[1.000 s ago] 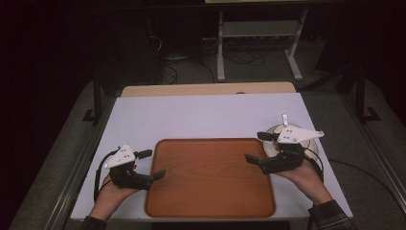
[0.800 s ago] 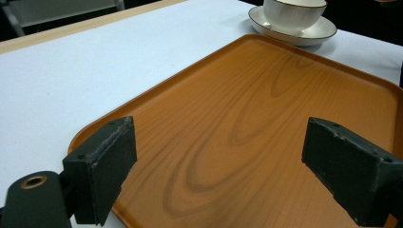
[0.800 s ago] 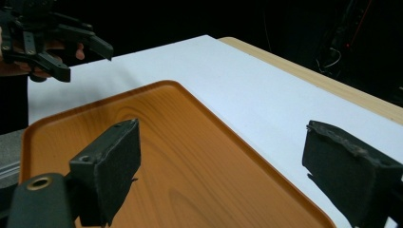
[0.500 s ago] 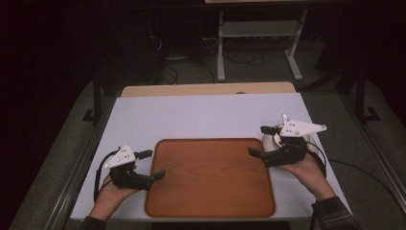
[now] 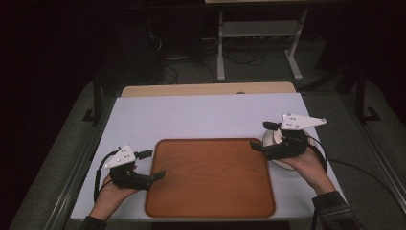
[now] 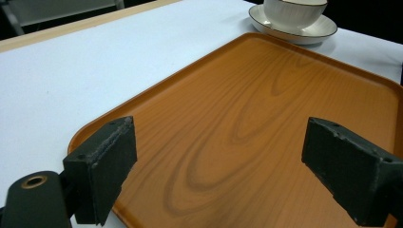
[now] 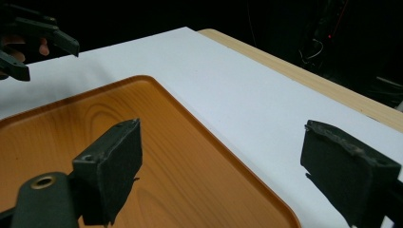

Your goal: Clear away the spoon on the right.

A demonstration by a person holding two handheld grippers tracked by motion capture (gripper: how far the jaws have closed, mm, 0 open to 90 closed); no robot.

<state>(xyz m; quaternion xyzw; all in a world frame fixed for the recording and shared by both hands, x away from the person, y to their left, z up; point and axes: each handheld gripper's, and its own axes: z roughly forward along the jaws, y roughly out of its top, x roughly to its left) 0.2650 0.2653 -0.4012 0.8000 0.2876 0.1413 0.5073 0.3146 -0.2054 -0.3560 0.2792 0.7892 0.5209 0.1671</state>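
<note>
A brown wood-grain tray (image 5: 210, 177) lies on the white table top with nothing on it. My left gripper (image 5: 154, 164) hovers open at the tray's left edge, and its jaws (image 6: 228, 171) stand wide apart over the tray (image 6: 266, 109). At the tray's right edge my right gripper (image 5: 259, 135) is open, just above a white bowl (image 5: 273, 139) that sits on a saucer (image 5: 283, 166). The bowl (image 6: 294, 9) and saucer (image 6: 309, 32) stand beyond the tray's far corner. My right gripper (image 7: 233, 175) spans the tray's rim (image 7: 199, 128), with the left gripper (image 7: 28, 40) far off.
A white sheet (image 5: 206, 117) covers the table, and a bare wooden strip (image 5: 206, 89) runs along its far edge. Beyond the table, on the dark floor, stand a white metal frame (image 5: 258, 43) and some cables.
My right gripper has drifted a little away from me and to the right above the bowl. The left gripper and the tray have stayed put.
</note>
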